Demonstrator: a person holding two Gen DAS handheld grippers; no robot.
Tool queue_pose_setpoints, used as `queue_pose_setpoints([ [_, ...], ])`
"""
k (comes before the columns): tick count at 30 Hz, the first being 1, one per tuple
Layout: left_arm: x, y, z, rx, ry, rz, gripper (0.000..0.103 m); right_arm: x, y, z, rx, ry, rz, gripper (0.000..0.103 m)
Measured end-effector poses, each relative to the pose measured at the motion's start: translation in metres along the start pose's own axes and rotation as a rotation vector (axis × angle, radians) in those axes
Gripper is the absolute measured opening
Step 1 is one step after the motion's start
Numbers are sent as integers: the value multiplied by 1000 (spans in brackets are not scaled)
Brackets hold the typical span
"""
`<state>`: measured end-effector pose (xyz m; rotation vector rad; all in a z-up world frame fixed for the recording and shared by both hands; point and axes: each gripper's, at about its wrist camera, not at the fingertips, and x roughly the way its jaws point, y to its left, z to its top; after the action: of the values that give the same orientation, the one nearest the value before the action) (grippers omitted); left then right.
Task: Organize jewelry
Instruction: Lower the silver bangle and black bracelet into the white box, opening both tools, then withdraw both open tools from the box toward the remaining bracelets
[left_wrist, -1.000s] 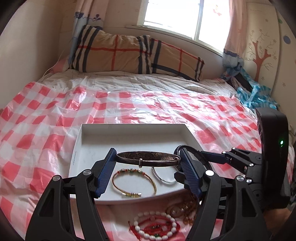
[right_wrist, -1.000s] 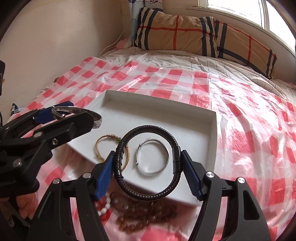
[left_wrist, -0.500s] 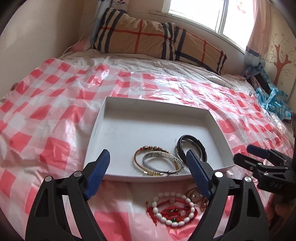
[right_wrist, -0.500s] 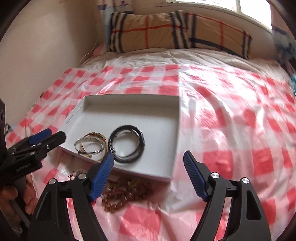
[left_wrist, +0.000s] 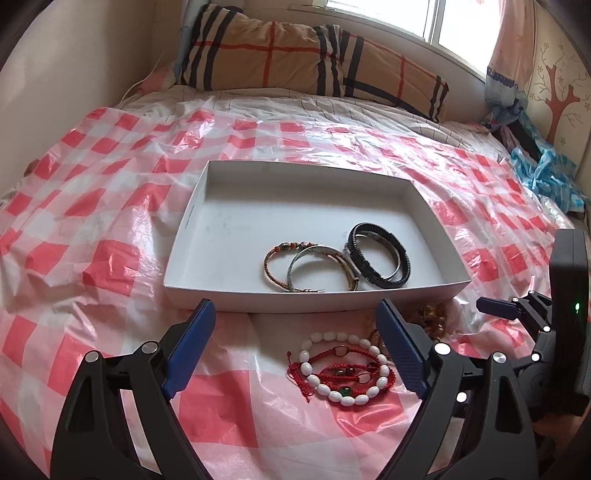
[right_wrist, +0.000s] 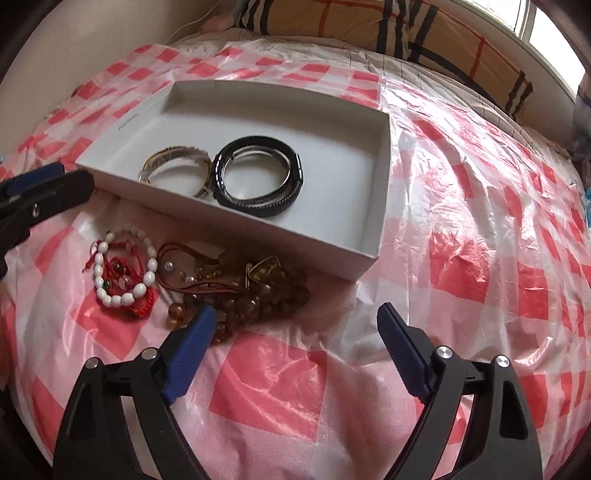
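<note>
Four bracelets lay in the white cardboard tray (left_wrist: 221, 192): a black braided leather band (left_wrist: 380, 260), a metal ring beneath it, a silver bangle (left_wrist: 317, 267) and a woven cord bracelet (left_wrist: 275, 258), all at twelve o'clock from the left gripper (left_wrist: 295, 354), whose jaws gaped wide and empty. A white bead bracelet (left_wrist: 345, 363) lay between its fingers. The right gripper (right_wrist: 295, 350) was equally wide, amber beads (right_wrist: 255, 291) at eleven o'clock.

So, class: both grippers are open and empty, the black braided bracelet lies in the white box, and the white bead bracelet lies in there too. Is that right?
Not quite. The white bead bracelet lies outside the white box, on the checked sheet in front of it, as the left wrist view shows. The rest holds: left gripper and right gripper are open and empty, and the black braided bracelet lies in the box.
</note>
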<state>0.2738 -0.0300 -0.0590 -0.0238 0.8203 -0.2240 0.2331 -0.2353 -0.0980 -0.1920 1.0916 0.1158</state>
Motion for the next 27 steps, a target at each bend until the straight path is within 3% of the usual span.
queue_pose_setpoints([
  [7,3,6,1,-9,4,29,85,-5,-4,-18,12,46,6,86],
  [13,4,7,1,-6,7,32,85,-13,0,-4,34,-23,-3,86],
  [18,7,5,2,12,13,38,86,4,11,3,-45,16,-83,89],
  [22,8,8,2,13,22,42,86,-2,4,-17,-45,110,-31,89],
  [27,8,15,4,-10,23,47,86,-41,-16,-41,43,78,9,90],
])
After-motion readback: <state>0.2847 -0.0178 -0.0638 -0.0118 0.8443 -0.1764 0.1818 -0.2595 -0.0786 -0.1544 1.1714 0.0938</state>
